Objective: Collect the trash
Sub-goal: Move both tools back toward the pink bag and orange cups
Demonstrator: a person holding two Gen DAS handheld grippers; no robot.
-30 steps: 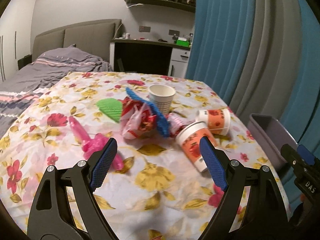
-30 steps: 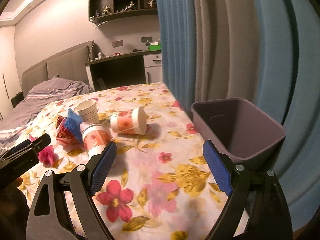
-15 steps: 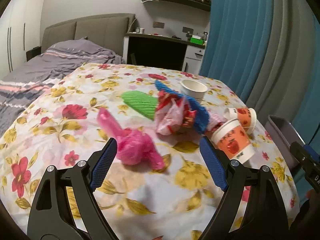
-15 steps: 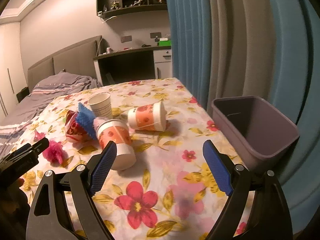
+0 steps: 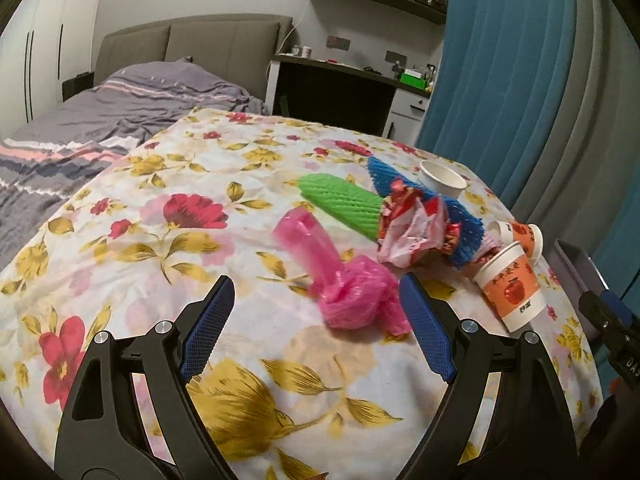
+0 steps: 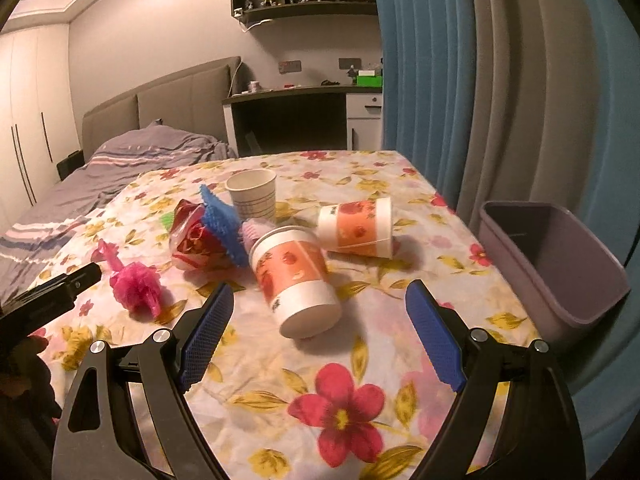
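Trash lies on a table with a floral cloth [image 5: 168, 248]. My left gripper [image 5: 316, 326] is open, with a crumpled pink plastic bag [image 5: 352, 292] just ahead of its right pad. Behind it lie a green foam net [image 5: 344, 204], a red-and-white wrapper [image 5: 412, 228] and a blue foam net [image 5: 460, 216]. My right gripper [image 6: 320, 334] is open, and a tipped orange paper cup [image 6: 296, 280] lies just ahead between its pads. Another orange cup [image 6: 358, 228] lies on its side behind, and a white cup [image 6: 253, 194] stands upright. The pink bag [image 6: 136, 286] shows at the left.
A grey-purple bin [image 6: 560, 268] stands off the table's right edge, beside blue and grey curtains [image 6: 480, 80]. A bed with grey bedding [image 5: 120, 100] lies to the left. A dark desk [image 6: 292, 120] and a wall shelf stand at the back.
Both grippers have come closer to the table and shifted left. The pink bag now lies just ahead of the left pads; the tipped orange cup sits centred before the right ones. Both stay open.
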